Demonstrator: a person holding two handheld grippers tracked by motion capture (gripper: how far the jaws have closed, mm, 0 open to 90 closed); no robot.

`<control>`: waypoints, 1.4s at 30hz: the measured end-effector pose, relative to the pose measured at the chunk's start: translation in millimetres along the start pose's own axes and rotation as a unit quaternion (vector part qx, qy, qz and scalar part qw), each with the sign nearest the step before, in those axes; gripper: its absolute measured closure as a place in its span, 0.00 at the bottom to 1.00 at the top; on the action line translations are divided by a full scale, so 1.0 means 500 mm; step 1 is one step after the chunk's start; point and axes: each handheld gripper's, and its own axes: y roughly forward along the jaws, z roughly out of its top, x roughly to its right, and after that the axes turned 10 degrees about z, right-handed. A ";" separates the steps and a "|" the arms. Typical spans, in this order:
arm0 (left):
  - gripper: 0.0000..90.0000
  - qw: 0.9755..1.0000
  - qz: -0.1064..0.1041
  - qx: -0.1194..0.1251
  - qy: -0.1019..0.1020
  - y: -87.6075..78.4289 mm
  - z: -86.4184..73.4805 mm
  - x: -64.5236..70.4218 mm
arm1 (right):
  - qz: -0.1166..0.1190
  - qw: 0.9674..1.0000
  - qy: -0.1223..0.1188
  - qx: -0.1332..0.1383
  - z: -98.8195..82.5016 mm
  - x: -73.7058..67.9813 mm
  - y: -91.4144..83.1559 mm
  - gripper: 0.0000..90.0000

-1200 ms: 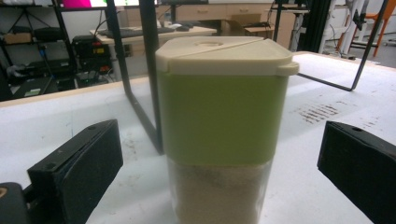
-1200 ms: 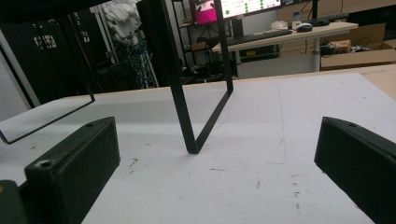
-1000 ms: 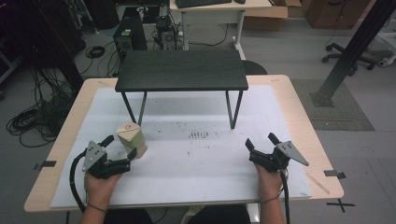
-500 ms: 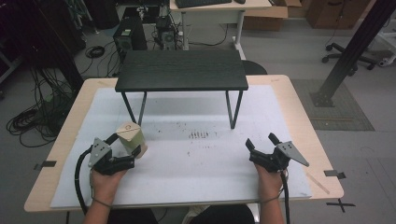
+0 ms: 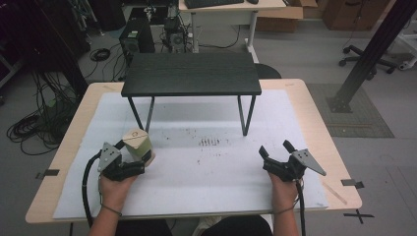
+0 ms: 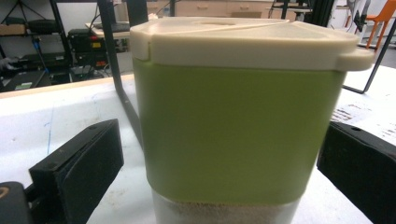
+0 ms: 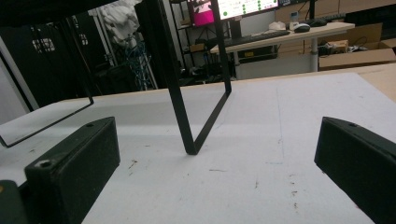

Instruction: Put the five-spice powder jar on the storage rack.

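Moved since earlier: left gripper [image 5: 132,158] has advanced up-frame to the container, which has kept its spot at lower left; right gripper [image 5: 278,153] has held its place at lower right.
Task's thing: green lidded container [image 5: 138,146] with a cream lid, standing upright on the white mat [image 5: 206,172], lower left of the high view, just in front of the black shelf's [image 5: 192,73] left legs.
Left jaws: spread wide, one on each side of the container [image 6: 233,135]; gaps show at both sides, so not yet gripping.
Right jaws: wide apart, nothing between them, aimed at a shelf leg [image 7: 187,116].
Step in hand: by the look of it, closing in for a grasp, with the container already deep between the jaws.
Next move: likely squeeze shut on the green band below the lid, squarely, then lift straight.
Edges: the lid overhangs the body, with a tab jutting at the right of the left gripper view; a high grip could catch it.
Open room: bare mat across the centre and lower frame; shelf legs and top crowd the upper side.
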 end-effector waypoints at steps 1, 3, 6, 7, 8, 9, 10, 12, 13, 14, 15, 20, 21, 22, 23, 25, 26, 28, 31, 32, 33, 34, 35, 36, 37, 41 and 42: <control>0.01 1.000 0.000 0.000 -0.001 0.001 0.000 0.000 | 0.000 1.000 0.000 0.000 0.000 0.000 0.000 0.00; 0.01 1.000 0.000 0.001 -0.003 0.006 0.002 0.002 | 0.000 1.000 0.001 0.000 0.000 0.000 0.000 0.00; 0.02 1.000 -0.003 0.002 -0.004 0.009 0.002 0.005 | 0.001 1.000 0.001 0.001 0.000 0.001 0.000 0.00; 0.02 1.000 -0.004 0.003 -0.003 0.010 0.002 0.007 | 0.001 1.000 0.002 0.001 0.000 0.001 0.000 0.00; 0.02 1.000 -0.006 0.003 -0.003 0.010 0.003 0.008 | 0.001 1.000 0.002 0.001 0.000 0.001 0.000 0.00; 0.03 1.000 -0.006 0.003 -0.003 0.010 0.003 0.008 | 0.001 1.000 0.002 0.001 0.000 0.001 0.000 0.00; 0.04 1.000 -0.007 0.004 -0.002 0.011 0.002 0.008 | 0.001 1.000 0.003 0.002 0.000 0.001 -0.001 0.00; 0.05 1.000 -0.006 0.001 0.001 0.011 0.002 0.007 | 0.002 1.000 0.004 0.002 0.000 0.001 -0.001 0.00; 0.06 1.000 -0.006 0.001 0.001 0.011 0.002 0.007 | 0.002 1.000 0.004 0.002 0.000 0.001 -0.001 0.00; 0.06 1.000 -0.005 0.002 0.000 0.010 0.002 0.006 | 0.002 1.000 0.005 0.002 0.000 0.001 -0.001 0.00; 0.07 1.000 -0.005 0.004 -0.002 0.010 0.003 0.006 | 0.002 1.000 0.005 0.002 0.000 0.001 -0.001 0.00; 0.10 1.000 -0.007 0.012 -0.007 0.010 0.004 0.007 | 0.003 1.000 0.005 0.002 0.000 0.001 -0.001 0.00; 0.11 1.000 -0.007 0.012 -0.006 0.010 0.004 0.008 | 0.003 1.000 0.005 0.002 0.000 0.001 -0.001 0.00; 0.11 1.000 -0.008 0.011 -0.005 0.010 0.004 0.008 | 0.003 1.000 0.005 0.002 0.000 0.002 -0.001 0.00; 0.13 1.000 -0.008 0.011 -0.005 0.010 0.004 0.008 | 0.003 1.000 0.005 0.002 0.000 0.002 -0.001 0.00; 0.14 1.000 -0.012 0.011 -0.003 0.011 0.002 0.010 | 0.003 1.000 0.005 0.002 0.000 0.002 -0.001 0.00; 0.15 1.000 -0.014 0.011 -0.003 0.012 0.002 0.010 | 0.003 1.000 0.005 0.002 0.000 0.002 -0.001 0.00; 0.17 1.000 -0.015 0.010 -0.003 0.013 0.001 0.010 | 0.003 1.000 0.005 0.002 0.000 0.002 -0.001 0.00; 0.19 1.000 -0.014 0.010 -0.001 0.013 0.001 0.010 | 0.002 1.000 0.006 0.003 0.000 0.002 -0.001 0.00; 0.20 1.000 -0.014 0.010 0.000 0.013 0.001 0.010 | 0.003 1.000 0.006 0.002 0.000 0.002 -0.001 0.00; 0.21 1.000 -0.013 0.011 0.000 0.013 0.001 0.009 | 0.002 1.000 0.006 0.002 0.000 0.002 -0.001 0.00; 0.22 1.000 -0.013 0.010 -0.001 0.012 0.001 0.008 | 0.002 1.000 0.006 0.002 0.000 0.002 -0.001 0.00; 0.23 1.000 -0.013 0.010 -0.001 0.012 0.001 0.008 | 0.002 1.000 0.006 0.002 0.000 0.002 -0.001 0.00; 0.24 1.000 -0.011 0.010 -0.001 0.011 0.001 0.006 | 0.002 1.000 0.005 0.001 0.000 0.002 0.000 0.00; 0.25 1.000 -0.012 0.010 -0.001 0.011 0.001 0.005 | 0.002 1.000 0.005 0.001 0.000 0.002 0.000 0.00; 0.28 1.000 -0.010 0.011 0.001 0.010 0.001 0.004 | 0.002 1.000 0.005 0.000 0.000 0.002 0.000 0.00; 0.29 1.000 -0.010 0.011 0.000 0.010 0.001 0.004 | 0.001 1.000 0.005 0.000 0.000 0.001 0.000 0.00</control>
